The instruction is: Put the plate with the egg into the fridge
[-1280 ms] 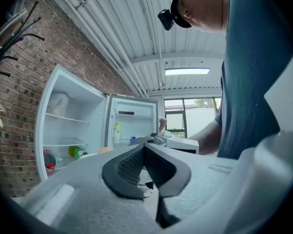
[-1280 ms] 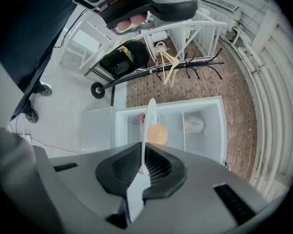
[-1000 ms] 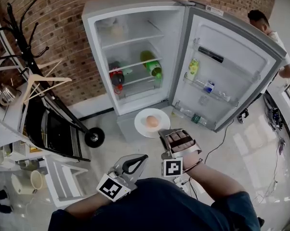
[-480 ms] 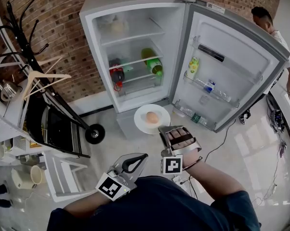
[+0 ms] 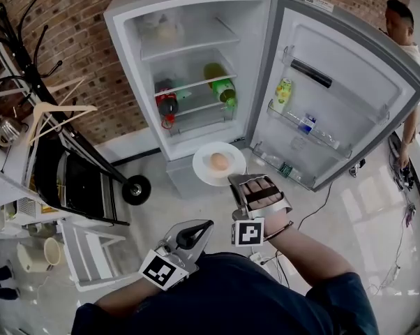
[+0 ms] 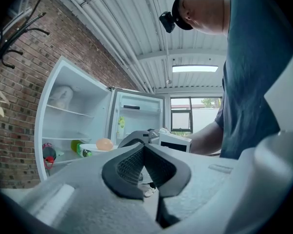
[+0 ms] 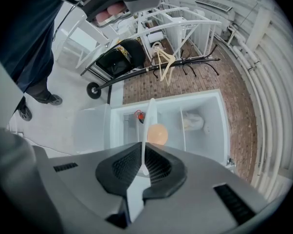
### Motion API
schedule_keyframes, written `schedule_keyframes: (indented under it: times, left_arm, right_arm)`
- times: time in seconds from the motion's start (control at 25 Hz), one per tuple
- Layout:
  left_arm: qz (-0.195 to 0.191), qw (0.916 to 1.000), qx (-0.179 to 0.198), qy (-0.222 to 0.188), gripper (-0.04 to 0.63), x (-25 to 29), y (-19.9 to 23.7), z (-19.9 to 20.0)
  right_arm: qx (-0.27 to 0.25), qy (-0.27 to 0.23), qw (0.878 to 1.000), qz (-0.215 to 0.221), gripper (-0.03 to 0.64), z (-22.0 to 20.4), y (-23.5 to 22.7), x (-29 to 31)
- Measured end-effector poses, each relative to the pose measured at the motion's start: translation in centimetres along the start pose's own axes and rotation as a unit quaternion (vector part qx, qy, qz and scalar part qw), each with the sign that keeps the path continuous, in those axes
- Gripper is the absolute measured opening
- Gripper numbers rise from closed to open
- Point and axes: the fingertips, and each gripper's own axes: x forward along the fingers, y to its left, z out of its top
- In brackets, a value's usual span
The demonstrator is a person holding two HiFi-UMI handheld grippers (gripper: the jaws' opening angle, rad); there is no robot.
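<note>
I am looking into a room with a red brick wall (image 5: 63, 26) and a pale floor. A white fridge (image 5: 124, 51) stands at the far side against the bricks. Its door (image 5: 342, 96) hangs wide open to the right. On the shelves I see a green bottle (image 5: 222, 91) and a dark bottle with a red cap (image 5: 167, 107).

My right gripper (image 5: 235, 181) is pinching the near rim of the white plate (image 5: 204, 170). The plate is held out over the floor, just in front of the low part of the fridge, and is not inside yet. The egg (image 5: 219, 161) sits near the middle of it.

My left gripper (image 5: 208, 224) is nearer to me on the left, with its jaws pressed together on nothing.

I think the plate is hard, smooth and easy to break. The rim is the only good spot to grab (the top is too flat and wide). The egg is round, so it may roll. I must keep the plate flat and go slow.
</note>
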Motion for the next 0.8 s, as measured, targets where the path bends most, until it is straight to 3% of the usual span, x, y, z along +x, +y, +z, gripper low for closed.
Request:
schedule_keyframes:
  times: [0.2,0.8]
  left_arm:
    - [-0.024,0.9997,-0.008,-0.005,-0.002,2.2,3.5,-0.6]
    - [-0.101,0.9948,-0.003,-0.009,-0.002,7.5,19.7,1.9]
  right_arm:
    - [0.001,0.021,1.0,-0.002,0.02,-1.1,-0.9,3.5]
    - [0.02,0.089,0.996,-0.001,0.021,-2.1,-7.5,17.7]
